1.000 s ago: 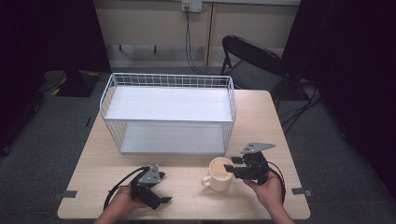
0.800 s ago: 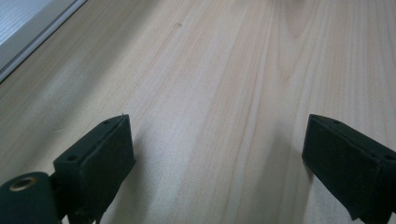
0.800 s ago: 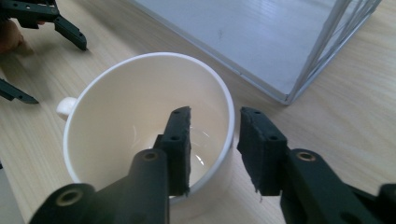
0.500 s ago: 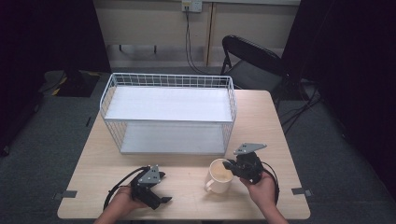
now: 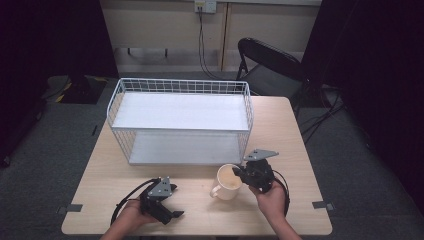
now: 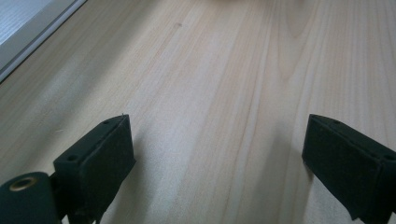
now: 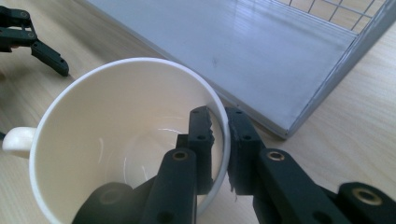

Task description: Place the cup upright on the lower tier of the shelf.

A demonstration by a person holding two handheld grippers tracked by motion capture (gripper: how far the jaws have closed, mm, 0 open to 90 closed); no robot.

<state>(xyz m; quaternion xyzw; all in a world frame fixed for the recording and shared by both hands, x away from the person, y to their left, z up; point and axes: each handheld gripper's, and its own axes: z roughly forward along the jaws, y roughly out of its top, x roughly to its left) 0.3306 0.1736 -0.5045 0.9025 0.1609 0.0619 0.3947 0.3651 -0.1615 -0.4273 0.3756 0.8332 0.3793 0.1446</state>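
Two grippers are working at the wooden table [image 5: 280, 120]. Right gripper [image 5: 243, 176] is pinching the rim of the cream mug [image 5: 227, 184]; its jaws have just been closing, and in the right gripper view one jaw is sitting inside the mug [image 7: 116, 140] and the other outside, the wall pressed between them. The mug is standing upright on the table, just at six o'clock of the white wire basket [image 5: 180, 120], near that basket's right front corner, with its handle pointing toward eight o'clock in the high view. Left gripper [image 5: 172, 212] is resting low at about nine o'clock of the mug, well apart from it; in the left gripper view its jaws are spreading wide over bare wood [image 6: 224, 93], nothing lying between them.
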